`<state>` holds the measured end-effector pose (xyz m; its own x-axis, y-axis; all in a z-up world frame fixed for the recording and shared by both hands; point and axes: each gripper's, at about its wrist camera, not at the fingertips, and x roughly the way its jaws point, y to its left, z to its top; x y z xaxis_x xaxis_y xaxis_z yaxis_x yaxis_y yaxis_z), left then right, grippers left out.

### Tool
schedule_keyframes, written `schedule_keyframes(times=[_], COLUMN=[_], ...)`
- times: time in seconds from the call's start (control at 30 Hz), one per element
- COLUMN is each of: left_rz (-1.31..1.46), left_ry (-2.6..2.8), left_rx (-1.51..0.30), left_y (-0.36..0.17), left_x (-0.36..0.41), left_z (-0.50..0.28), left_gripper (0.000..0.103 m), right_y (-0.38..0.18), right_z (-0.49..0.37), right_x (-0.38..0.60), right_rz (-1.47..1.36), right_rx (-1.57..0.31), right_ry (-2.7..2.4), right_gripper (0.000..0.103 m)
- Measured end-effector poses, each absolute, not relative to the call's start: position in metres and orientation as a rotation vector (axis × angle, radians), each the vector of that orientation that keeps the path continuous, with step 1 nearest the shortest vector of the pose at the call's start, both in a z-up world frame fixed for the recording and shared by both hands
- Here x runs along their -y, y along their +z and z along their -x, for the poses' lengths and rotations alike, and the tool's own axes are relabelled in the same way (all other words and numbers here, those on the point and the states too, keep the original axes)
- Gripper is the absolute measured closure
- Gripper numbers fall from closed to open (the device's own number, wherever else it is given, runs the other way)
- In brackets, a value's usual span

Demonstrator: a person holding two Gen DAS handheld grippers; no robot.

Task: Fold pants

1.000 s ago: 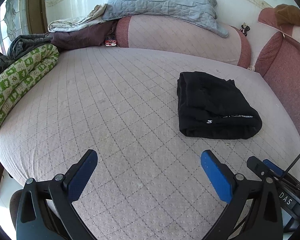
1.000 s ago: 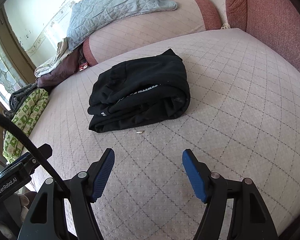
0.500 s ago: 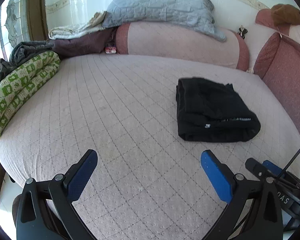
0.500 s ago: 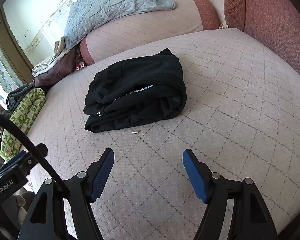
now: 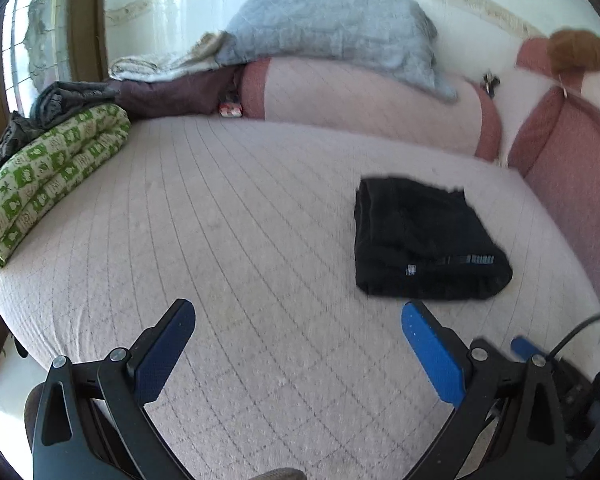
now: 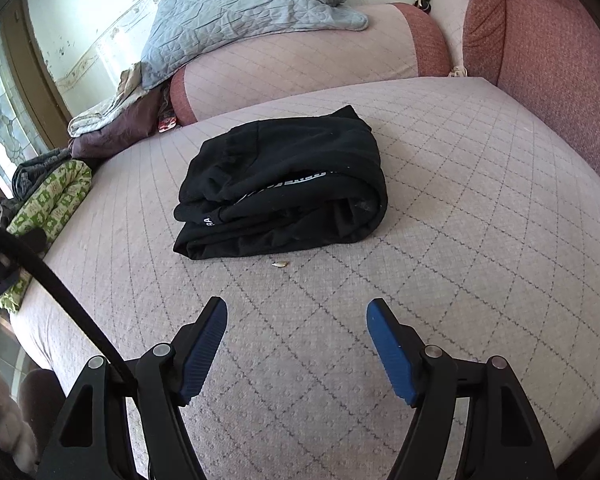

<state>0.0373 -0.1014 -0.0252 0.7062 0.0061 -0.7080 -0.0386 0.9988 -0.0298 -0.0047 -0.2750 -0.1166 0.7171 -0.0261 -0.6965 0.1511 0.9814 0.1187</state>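
Black pants (image 5: 424,240) lie folded in a compact stack on the pink quilted bed (image 5: 240,240), toward its right side. In the right wrist view the pants (image 6: 284,188) lie ahead of me, with white lettering along the fold. My left gripper (image 5: 298,320) is open and empty, above the bed and to the near left of the pants. My right gripper (image 6: 296,312) is open and empty, hovering a short way in front of the pants. Neither touches the fabric.
A green patterned quilt (image 5: 48,176) and dark clothes lie at the bed's left edge. A grey pillow (image 5: 332,28) rests on a pink bolster (image 5: 364,104) at the back. Red cushions (image 6: 556,56) line the right side. A small crumb (image 6: 280,264) lies by the pants.
Both grippers have drawn back and up from the pants, which lie still and look smaller in the left wrist view. The jaws stay open.
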Motion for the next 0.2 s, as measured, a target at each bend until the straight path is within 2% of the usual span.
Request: schedule_keyframes(times=[0.2], left_rz=[0.038], left_ry=[0.017], left_rx=[-0.862], left_y=[-0.047], left_x=[0.104], left_z=[-0.041], left_gripper=[0.000], right_y=[-0.120], right_z=[0.004], right_x=[0.274], right_rz=[-0.160], right_rx=[-0.783], right_ry=[-0.102], right_gripper=[0.025])
